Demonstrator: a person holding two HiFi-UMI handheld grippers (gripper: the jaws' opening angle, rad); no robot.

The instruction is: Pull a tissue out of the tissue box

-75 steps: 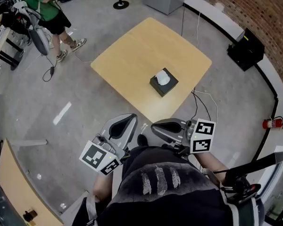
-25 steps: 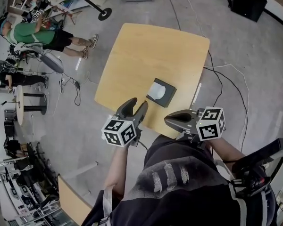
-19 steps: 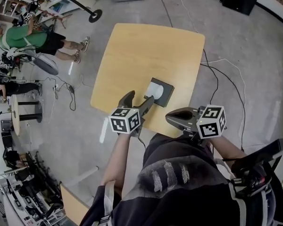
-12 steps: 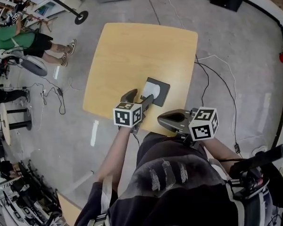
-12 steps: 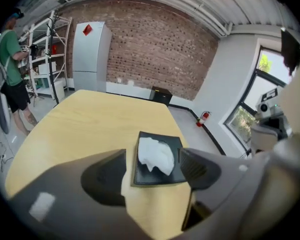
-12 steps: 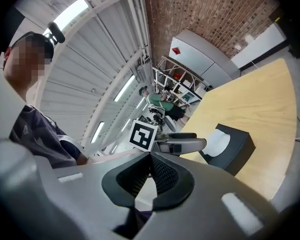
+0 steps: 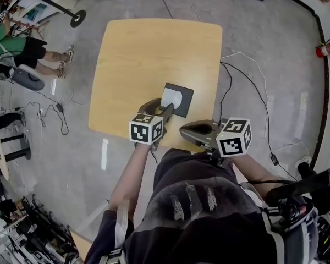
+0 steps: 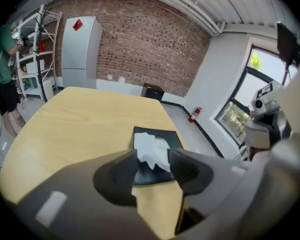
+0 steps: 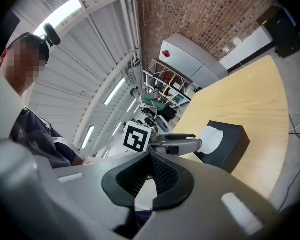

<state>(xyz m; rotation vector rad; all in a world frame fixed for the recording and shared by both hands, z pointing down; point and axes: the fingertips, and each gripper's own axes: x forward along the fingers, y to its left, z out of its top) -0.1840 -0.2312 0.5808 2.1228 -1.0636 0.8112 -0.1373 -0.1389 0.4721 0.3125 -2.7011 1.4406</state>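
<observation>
The square table (image 7: 132, 54) of light wood carries the flat black tissue box (image 7: 186, 94) close to its near edge, just ahead of the person, with its opening facing up. The left gripper (image 8: 153, 155) leans down over the box from the near side. Its two grey jaws are closing, and the crumpled white tissue (image 8: 151, 148) that stands out of the opening is between them. The tips flank the tuft, and I judge that the pads do not yet press it firmly. The right gripper (image 9: 150, 159) hovers about level off the table's near edge, near the box but apart from it, its fingers pressed together on nothing.

The step in hand is the pinch. To do it well, the left jaws should finish closing low on the tuft, near where it leaves the slot, yet clear of the box top so that only paper is caught. A grip on the thin upper edge alone would likely tear a scrap off. Once the pads hold, a steady pull straight up out of the opening should let the sheet slide free without ripping.

The box looks light and nothing pins it down, so it may rise with the tissue. The right gripper is well placed to press on a bare corner of the box during the pull.
</observation>
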